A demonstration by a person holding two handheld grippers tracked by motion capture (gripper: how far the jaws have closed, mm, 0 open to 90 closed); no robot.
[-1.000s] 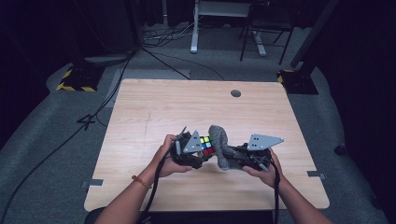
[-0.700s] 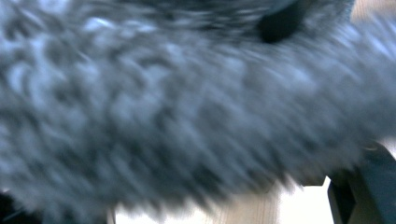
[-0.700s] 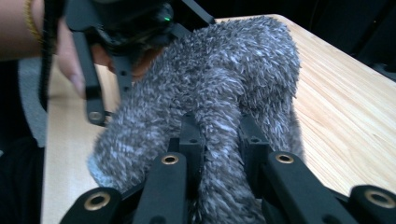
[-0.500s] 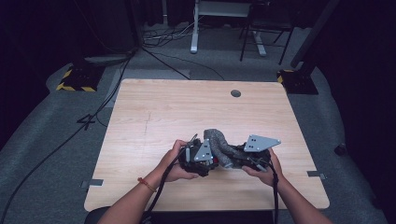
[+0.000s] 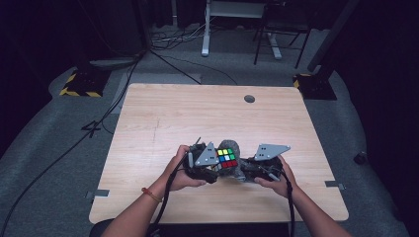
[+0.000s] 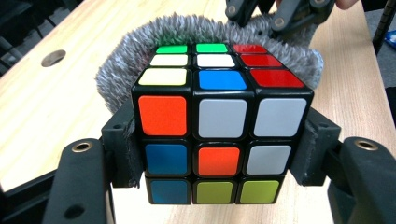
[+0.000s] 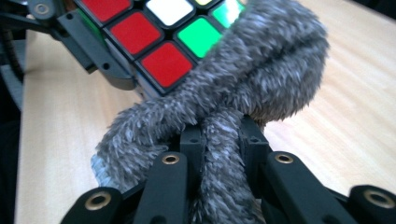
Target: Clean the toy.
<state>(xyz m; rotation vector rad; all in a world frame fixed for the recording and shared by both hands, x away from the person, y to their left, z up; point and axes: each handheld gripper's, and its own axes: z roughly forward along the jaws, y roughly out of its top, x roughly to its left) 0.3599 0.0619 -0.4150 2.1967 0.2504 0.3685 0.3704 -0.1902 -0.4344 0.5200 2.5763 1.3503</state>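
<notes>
A scrambled colour cube [image 6: 219, 126] sits between the pads of my left gripper [image 6: 219, 158], which is shut on its two sides. In the high view the cube [image 5: 227, 158] is held near the table's front middle by the left gripper [image 5: 217, 165]. A fuzzy grey cloth [image 7: 243, 93] drapes against the cube's far side. My right gripper [image 7: 219, 154] is shut on a fold of that cloth. The cloth [image 5: 232, 147] bulges behind and beside the cube, with the right gripper [image 5: 243, 172] just to the cube's right. The cloth [image 6: 140, 51] rings the cube's back.
The wooden table [image 5: 188, 118] has a round cable hole [image 5: 249, 98] near its far edge. Cables trail from both grippers off the front edge. Beyond the table are a desk frame, chair legs and floor cables in the dark.
The cube has turned, so its coloured top face shows again beside the left gripper's plate. The cloth has shifted behind the cube. Both hands stay at the table's front middle.
</notes>
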